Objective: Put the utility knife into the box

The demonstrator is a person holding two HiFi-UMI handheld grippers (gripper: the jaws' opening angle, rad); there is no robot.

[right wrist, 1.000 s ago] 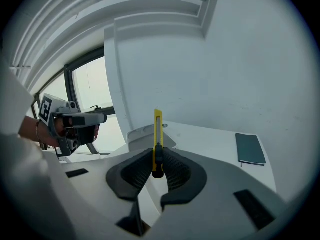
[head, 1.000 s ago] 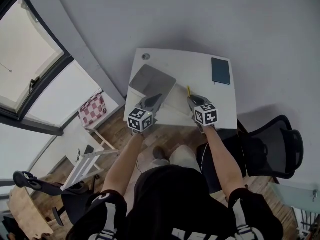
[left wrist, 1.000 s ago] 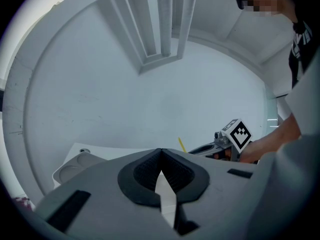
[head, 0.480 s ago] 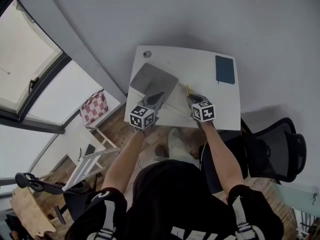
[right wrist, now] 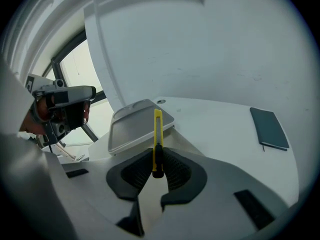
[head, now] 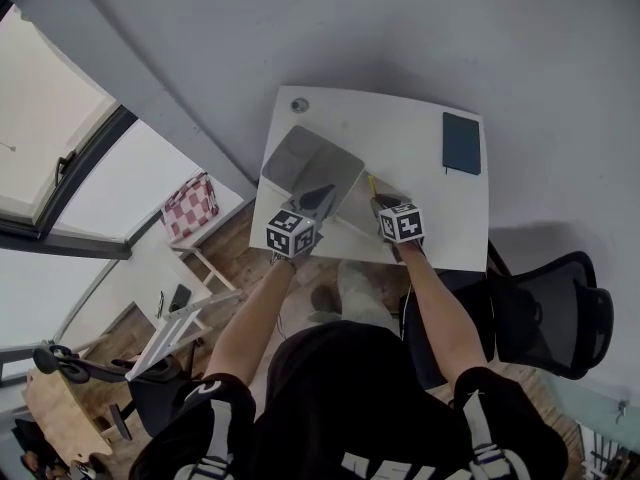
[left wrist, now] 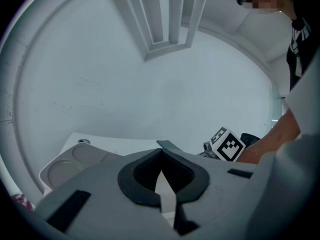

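Note:
On the left part of the white table (head: 410, 138) stands the grey box (head: 305, 158), its lid (right wrist: 135, 126) tilted up. My left gripper (head: 318, 198) is at the lid's near edge, jaws shut on a thin grey edge of the lid (left wrist: 169, 145). In my right gripper (right wrist: 157, 171) is the yellow utility knife (right wrist: 157, 134), pinched at its dark rear end and pointing forward toward the box. In the head view the knife (head: 371, 185) sits just right of the box, above the table.
A dark notebook (head: 462, 143) lies at the table's far right corner. A round grommet (head: 300, 105) is at the far left corner. A black office chair (head: 545, 308) stands to the right, and a stool with a checked cloth (head: 188, 208) to the left.
The box lid has tilted up further under the left gripper. The right gripper and the knife have come slightly closer to the box.

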